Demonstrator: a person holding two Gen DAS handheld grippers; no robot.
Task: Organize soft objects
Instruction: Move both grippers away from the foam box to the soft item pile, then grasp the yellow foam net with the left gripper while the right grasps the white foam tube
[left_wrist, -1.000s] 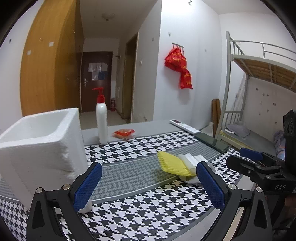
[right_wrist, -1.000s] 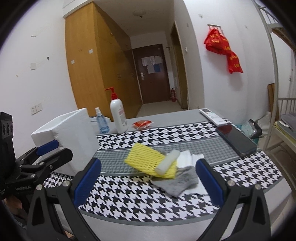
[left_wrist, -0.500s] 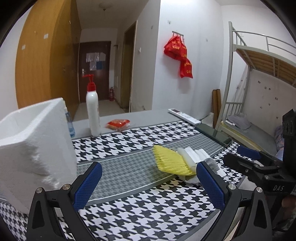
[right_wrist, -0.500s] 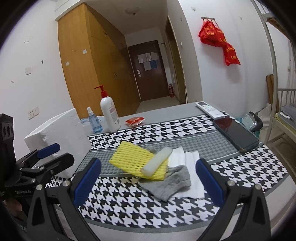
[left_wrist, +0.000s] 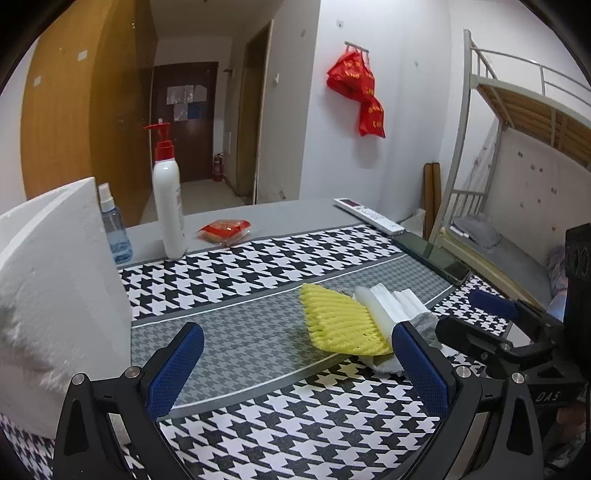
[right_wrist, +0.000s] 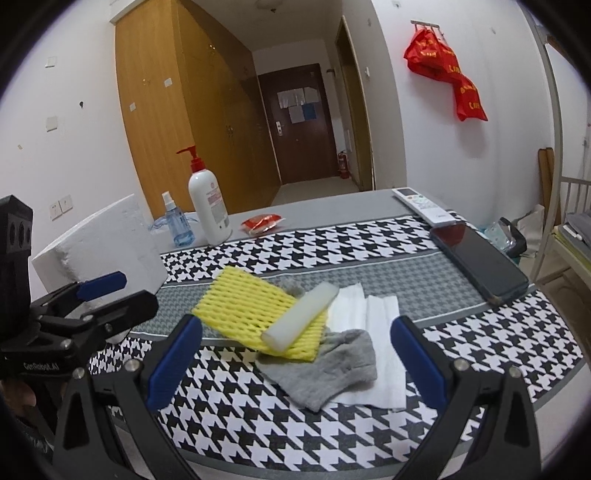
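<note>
Right wrist view shows the whole soft pile at frame centre: yellow foam net (right_wrist: 258, 314), white foam roll (right_wrist: 301, 317) on top of it, grey sock (right_wrist: 328, 365) under its near edge, white tissue sheets (right_wrist: 373, 332) beneath and to the right. Left wrist view sees the same pile from the side, at right of centre, sock mostly hidden behind the right-hand pad; only this view shows the bunk bed (left_wrist: 517, 110). The roll's long axis runs diagonally, lower left to upper right in the right wrist view. The net is flat and ribbed, the sock crumpled. White foam box (right_wrist: 110, 247) sits at left. Left gripper (left_wrist: 295, 369) released, empty, jaws wide. Right gripper (right_wrist: 291, 365) also spread wide, holding nothing, framing the pile.
</note>
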